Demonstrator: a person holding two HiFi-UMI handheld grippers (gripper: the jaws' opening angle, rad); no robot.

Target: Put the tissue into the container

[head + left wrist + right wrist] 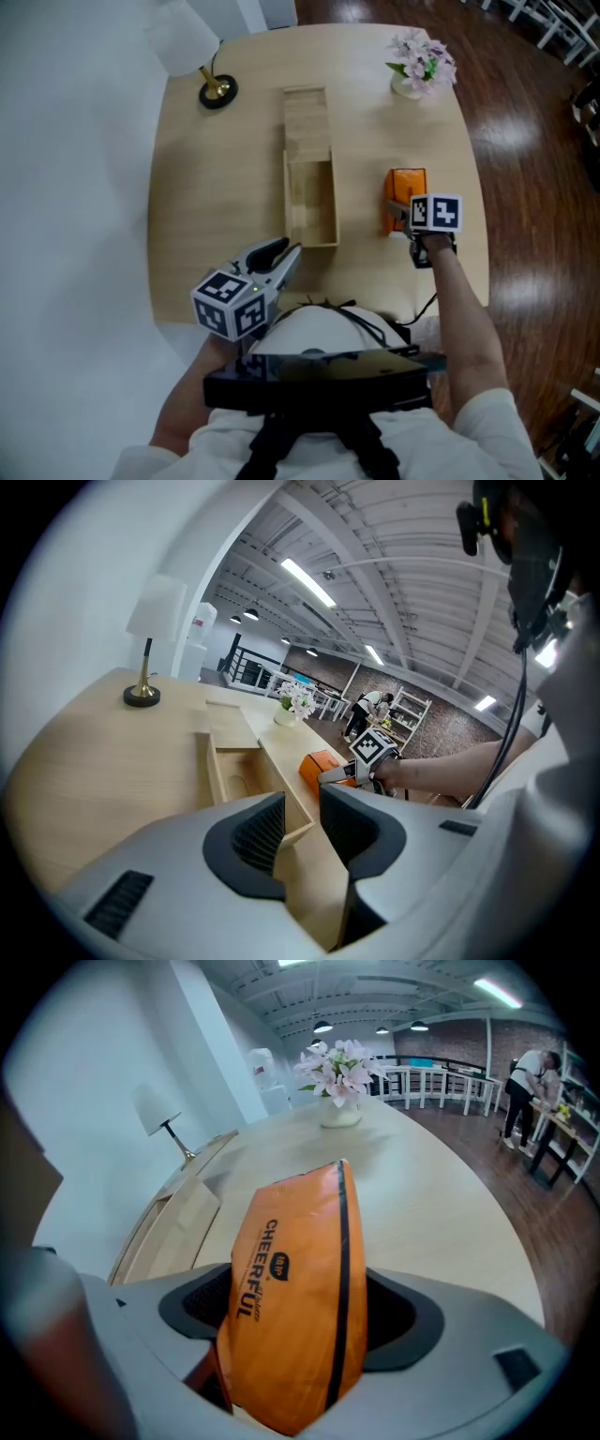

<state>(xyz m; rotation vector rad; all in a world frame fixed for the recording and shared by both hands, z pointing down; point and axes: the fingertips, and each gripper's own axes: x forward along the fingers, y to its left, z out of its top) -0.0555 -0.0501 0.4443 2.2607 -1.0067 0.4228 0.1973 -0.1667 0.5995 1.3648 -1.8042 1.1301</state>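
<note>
Tissue pack (291, 1288), orange, pinched upright between right gripper (399, 217) jaws, frame centre-right, right of wooden box (288, 199), not touching it. Left gripper (302, 834) jaws spread, empty, lower centre near box end. Lid (307, 117) slid back, compartment open. Step: pack grasped. Next move likely lift, carry left over opening, release.

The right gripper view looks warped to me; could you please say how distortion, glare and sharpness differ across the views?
Right gripper view: fisheye bulges the orange tissue pack, print legible. Left gripper view: same fisheye, dark corners, bright ceiling strips. Head view: little bending, glare on the wooden floor.
</note>
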